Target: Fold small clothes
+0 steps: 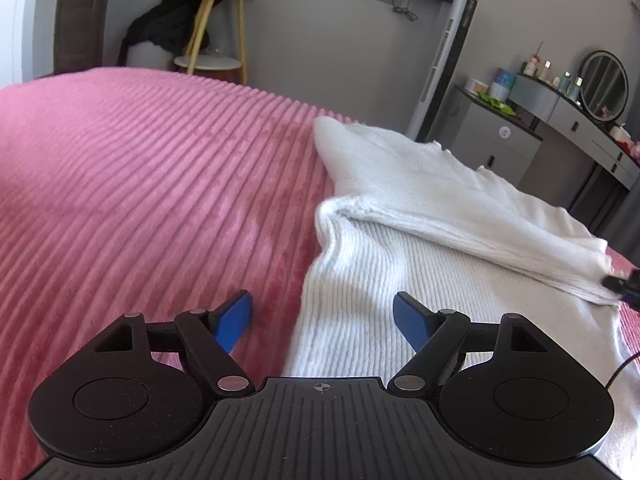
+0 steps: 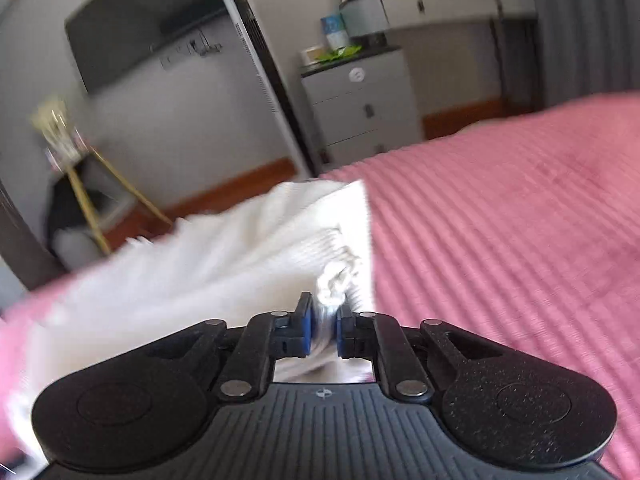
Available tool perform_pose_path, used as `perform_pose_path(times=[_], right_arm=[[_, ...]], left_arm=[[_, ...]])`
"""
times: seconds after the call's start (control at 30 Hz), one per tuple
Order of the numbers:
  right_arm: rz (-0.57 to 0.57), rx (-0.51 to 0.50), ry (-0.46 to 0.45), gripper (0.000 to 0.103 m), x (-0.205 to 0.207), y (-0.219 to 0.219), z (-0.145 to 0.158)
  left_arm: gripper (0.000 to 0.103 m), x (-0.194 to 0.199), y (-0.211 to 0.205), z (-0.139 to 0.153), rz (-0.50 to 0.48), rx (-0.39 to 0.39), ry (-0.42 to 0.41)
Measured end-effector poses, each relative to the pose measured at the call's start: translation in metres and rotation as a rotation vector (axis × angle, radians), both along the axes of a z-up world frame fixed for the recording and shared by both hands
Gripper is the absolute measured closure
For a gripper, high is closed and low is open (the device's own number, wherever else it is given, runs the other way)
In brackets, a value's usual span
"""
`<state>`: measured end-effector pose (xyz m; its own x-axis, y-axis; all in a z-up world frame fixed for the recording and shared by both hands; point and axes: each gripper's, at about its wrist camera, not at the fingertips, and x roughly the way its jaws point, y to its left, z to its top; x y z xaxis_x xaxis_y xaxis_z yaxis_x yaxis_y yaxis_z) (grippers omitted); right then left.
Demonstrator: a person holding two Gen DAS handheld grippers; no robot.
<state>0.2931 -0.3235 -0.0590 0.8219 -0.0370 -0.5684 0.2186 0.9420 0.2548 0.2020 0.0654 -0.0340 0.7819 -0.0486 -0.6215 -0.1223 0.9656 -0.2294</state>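
Right wrist view: a bunched edge of the white knit garment (image 2: 224, 264) is pinched tight by the right gripper (image 2: 323, 330) above the pink bed (image 2: 500, 232). Over its near left edge, the left gripper (image 1: 322, 320) is spread wide, nothing held.

Bed (image 1: 140, 168) covered with a pink ribbed blanket (image 2: 520, 220). One white ribbed knit garment (image 1: 360, 280) lies directly on the blanket, at its far edge. One part is folded over the rest, partly lifted. A thin dark cable (image 1: 622, 368) lies beside it.
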Motion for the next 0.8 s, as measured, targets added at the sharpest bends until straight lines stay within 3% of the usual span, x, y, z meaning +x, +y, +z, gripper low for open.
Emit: perform_pose_path(times=[0.07, 0.1, 0.23, 0.37, 0.4, 0.47, 0.57, 0.67, 0.8], right_arm=[[-0.085, -0.155, 0.009, 0.052, -0.008, 0.013, 0.008], [-0.106, -0.180, -0.007, 0.052, -0.013, 0.016, 0.010], [-0.028, -0.158, -0.085, 0.057, -0.029, 0.028, 0.018], [0.059, -0.136, -0.090, 0.063, -0.030, 0.038, 0.017], [0.075, -0.132, -0.087, 0.068, -0.030, 0.040, 0.016], [0.106, -0.133, -0.076, 0.074, -0.029, 0.043, 0.014], [0.127, -0.137, -0.059, 0.083, -0.027, 0.048, 0.019], [0.111, -0.116, -0.041, 0.086, -0.016, 0.042, 0.017], [0.105, -0.101, -0.029, 0.087, -0.009, 0.036, 0.012]], left_arm=[[0.020, 0.002, 0.001, 0.007, 0.015, 0.036, -0.035], [0.020, 0.004, 0.001, 0.012, 0.018, 0.061, -0.056], [0.023, 0.019, -0.003, 0.017, -0.004, 0.186, -0.080], [0.028, 0.036, -0.016, 0.009, -0.102, 0.251, -0.046], [0.029, 0.040, -0.020, 0.008, -0.112, 0.271, -0.048], [0.034, 0.050, -0.028, 0.009, -0.108, 0.317, -0.063], [0.051, 0.068, -0.036, 0.010, -0.091, 0.333, -0.062], [0.067, 0.075, -0.029, 0.009, -0.029, 0.283, -0.043], [0.071, 0.077, 0.007, 0.003, 0.100, 0.027, 0.018]])
